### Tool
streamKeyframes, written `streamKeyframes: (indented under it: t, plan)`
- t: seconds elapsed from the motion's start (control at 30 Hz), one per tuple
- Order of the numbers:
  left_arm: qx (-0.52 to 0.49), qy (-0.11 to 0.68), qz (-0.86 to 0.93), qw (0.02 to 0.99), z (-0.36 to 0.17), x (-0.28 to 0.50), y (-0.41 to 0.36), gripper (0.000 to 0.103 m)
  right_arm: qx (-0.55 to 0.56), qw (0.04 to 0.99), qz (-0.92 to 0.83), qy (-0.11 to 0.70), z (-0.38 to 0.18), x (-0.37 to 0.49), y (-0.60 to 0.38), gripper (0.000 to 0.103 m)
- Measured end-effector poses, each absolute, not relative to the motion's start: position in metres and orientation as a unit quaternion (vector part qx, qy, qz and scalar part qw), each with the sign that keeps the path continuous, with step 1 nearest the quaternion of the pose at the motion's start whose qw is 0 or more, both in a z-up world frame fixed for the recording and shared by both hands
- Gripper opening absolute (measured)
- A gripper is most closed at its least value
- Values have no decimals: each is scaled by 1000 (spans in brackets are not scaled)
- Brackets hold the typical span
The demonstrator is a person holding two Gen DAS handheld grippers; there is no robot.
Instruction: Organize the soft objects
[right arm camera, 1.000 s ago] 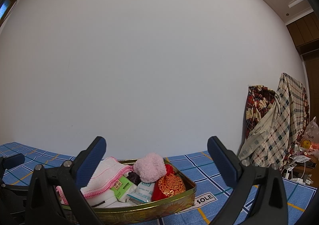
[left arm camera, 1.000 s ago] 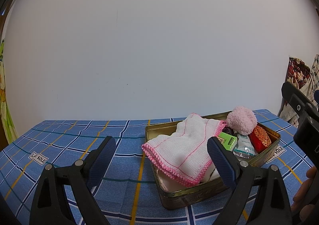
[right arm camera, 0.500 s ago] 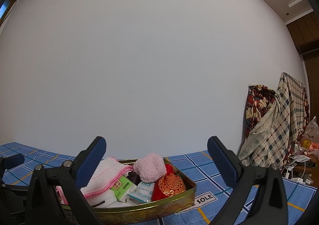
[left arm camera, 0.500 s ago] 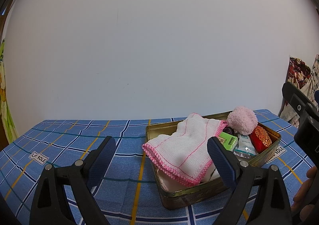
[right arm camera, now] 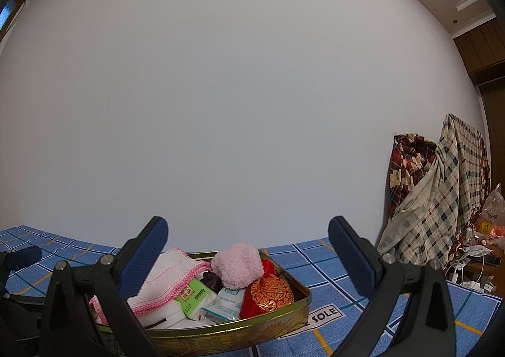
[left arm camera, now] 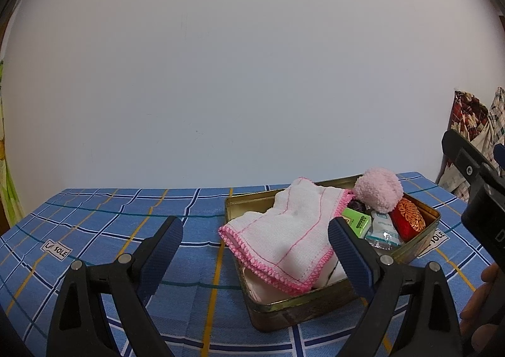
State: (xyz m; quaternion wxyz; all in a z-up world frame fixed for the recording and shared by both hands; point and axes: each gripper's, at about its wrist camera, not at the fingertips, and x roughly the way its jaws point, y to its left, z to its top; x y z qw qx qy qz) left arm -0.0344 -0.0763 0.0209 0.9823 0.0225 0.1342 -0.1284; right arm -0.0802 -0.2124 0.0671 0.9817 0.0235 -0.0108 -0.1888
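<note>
Nothing has shifted in the last second: both grippers, left gripper [left arm camera: 255, 249] and right gripper [right arm camera: 247, 249], hover wide and empty; towel [left arm camera: 284, 227], pompom [left arm camera: 378, 189] and pouch [left arm camera: 408, 221] lie in the tin [left arm camera: 284, 312] at the table's [left arm camera: 110, 218] right edge.

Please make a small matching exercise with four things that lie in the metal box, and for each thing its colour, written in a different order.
Things:
1. cloth
2. fluffy ball
3. small carton
4. pouch

Colours:
A. red with a gold pattern
B. green
C. white with a pink border
D. pale pink all over

All four lie in the metal box on the blue checked tablecloth.

Right pairs: 1-C, 2-D, 3-B, 4-A
</note>
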Motion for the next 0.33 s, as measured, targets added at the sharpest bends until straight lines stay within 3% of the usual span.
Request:
streamKeyframes:
  t: [0.33]
  plan:
    - [25,133,-127,983,21,-35,-78,95,27,981,-191,-4,65,-76,-211,103]
